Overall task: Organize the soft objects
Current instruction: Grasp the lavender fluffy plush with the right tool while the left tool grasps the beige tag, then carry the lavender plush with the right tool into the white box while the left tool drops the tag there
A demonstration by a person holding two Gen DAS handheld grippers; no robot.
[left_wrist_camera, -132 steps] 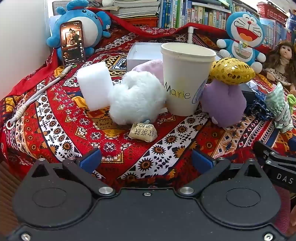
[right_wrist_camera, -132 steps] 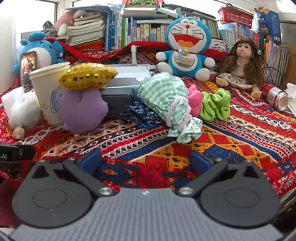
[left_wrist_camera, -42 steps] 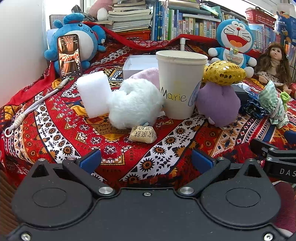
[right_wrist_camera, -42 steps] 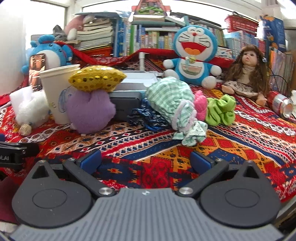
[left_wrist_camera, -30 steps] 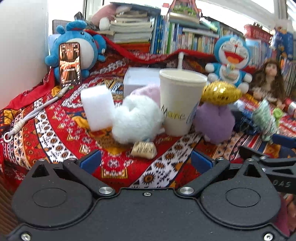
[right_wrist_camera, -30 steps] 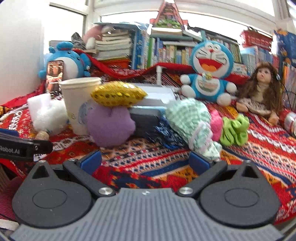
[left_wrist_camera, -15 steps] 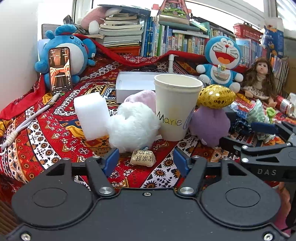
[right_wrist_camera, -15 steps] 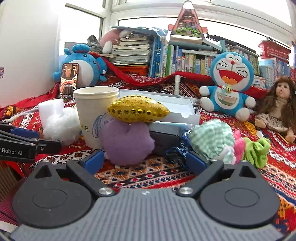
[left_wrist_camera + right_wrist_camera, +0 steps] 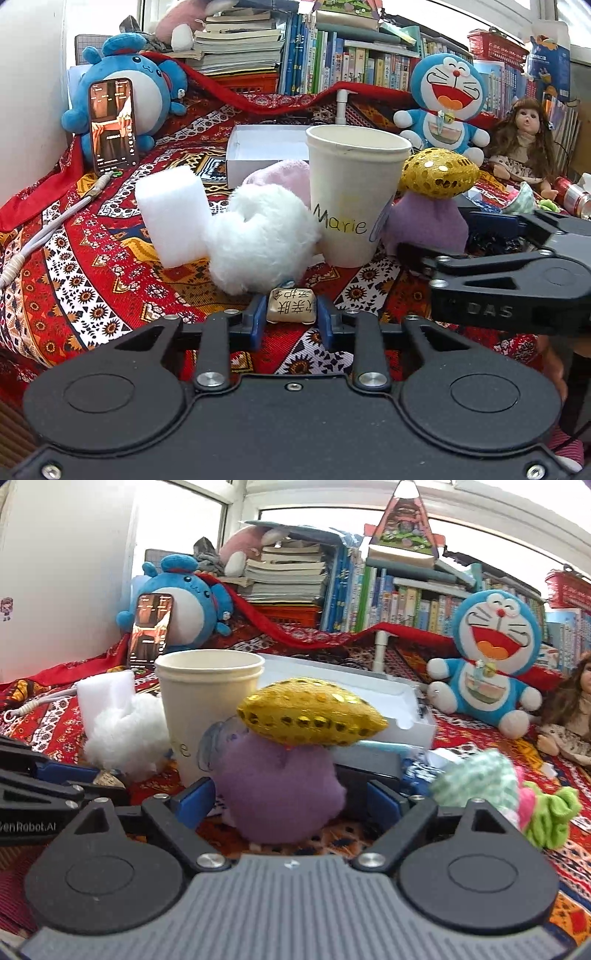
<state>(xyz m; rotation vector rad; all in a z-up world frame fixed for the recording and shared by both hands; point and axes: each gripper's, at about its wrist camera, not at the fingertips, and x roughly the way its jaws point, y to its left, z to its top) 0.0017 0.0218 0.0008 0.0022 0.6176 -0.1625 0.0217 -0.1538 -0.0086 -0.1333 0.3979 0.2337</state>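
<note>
**A:** Left wrist view: left gripper [image 9: 291,319] jaws closing, narrow now, the small tan pouch [image 9: 291,305] with printed characters sits between the blue pads. Pads look right at its sides; can't tell if they're pressing yet.

**B:** What's ahead of it?

**A:** White fluffy ball [image 9: 260,238] just beyond the pouch, white foam block [image 9: 173,214] touching it on the left. Paper cup [image 9: 352,195] marked "Marie" ahead and to the right, upright. All on the red patterned cloth [image 9: 74,266].

**B:** Right side?

**A:** Right gripper [image 9: 291,799] is wide, jaws easing inward. Purple plush [image 9: 282,794] sits between the blue pads, visible gap on both sides, so no grip. Gold sequin cushion [image 9: 310,712] rests on top of the plush. Frame is slightly blurred.

**B:** Other soft stuff near it?

**A:** Green checked fabric bundle [image 9: 476,779] just right of the right pad, lime scrunchie [image 9: 550,812] further right. Cup stands beyond the left pad, touching or nearly touching the plush. White open box [image 9: 369,705] behind the cushion.
</note>
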